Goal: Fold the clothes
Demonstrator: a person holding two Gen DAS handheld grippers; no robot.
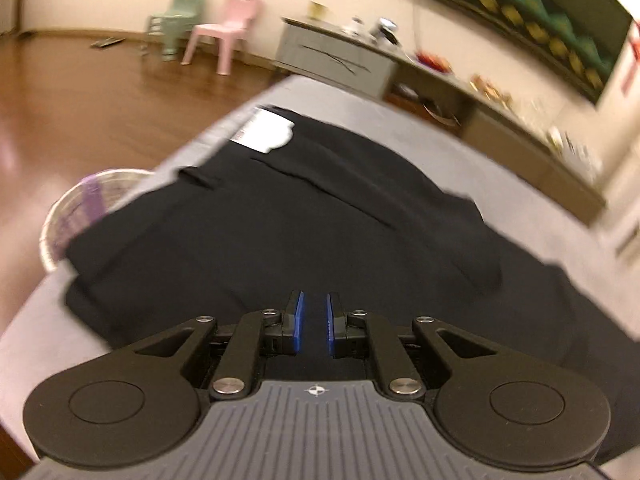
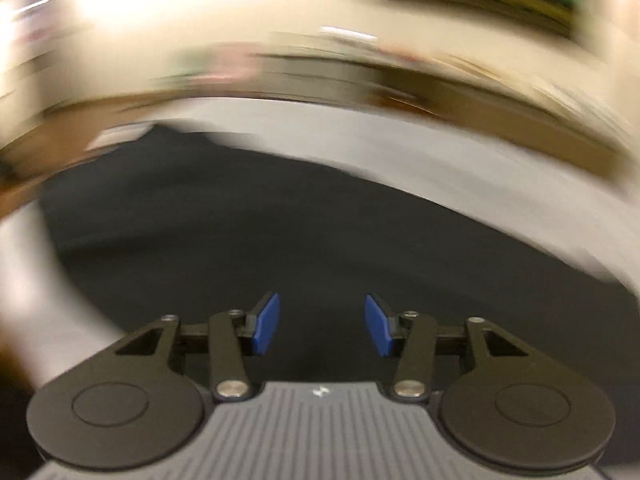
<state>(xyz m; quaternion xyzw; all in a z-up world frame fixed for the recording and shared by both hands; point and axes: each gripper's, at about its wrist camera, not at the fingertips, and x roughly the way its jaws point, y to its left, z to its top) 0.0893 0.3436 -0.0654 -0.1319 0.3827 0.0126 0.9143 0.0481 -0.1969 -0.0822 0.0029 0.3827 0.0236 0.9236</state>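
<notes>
A black garment (image 1: 280, 232) lies spread on the grey table (image 1: 360, 108), with a white tag (image 1: 266, 130) at its far end. My left gripper (image 1: 314, 322) is low over the garment's near edge. Its blue pads (image 1: 299, 320) stand a narrow gap apart, black cloth fills that gap, and it looks shut on the fabric. The right wrist view is heavily blurred. There the right gripper (image 2: 322, 326) hangs open over the same dark garment (image 2: 280, 240), blue pads (image 2: 266, 328) wide apart with nothing between them.
A round woven basket (image 1: 80, 208) stands on the wooden floor by the table's left edge. Small green (image 1: 176, 20) and pink (image 1: 224, 28) chairs stand by the far wall. A long sideboard (image 1: 460, 92) with clutter runs along the right.
</notes>
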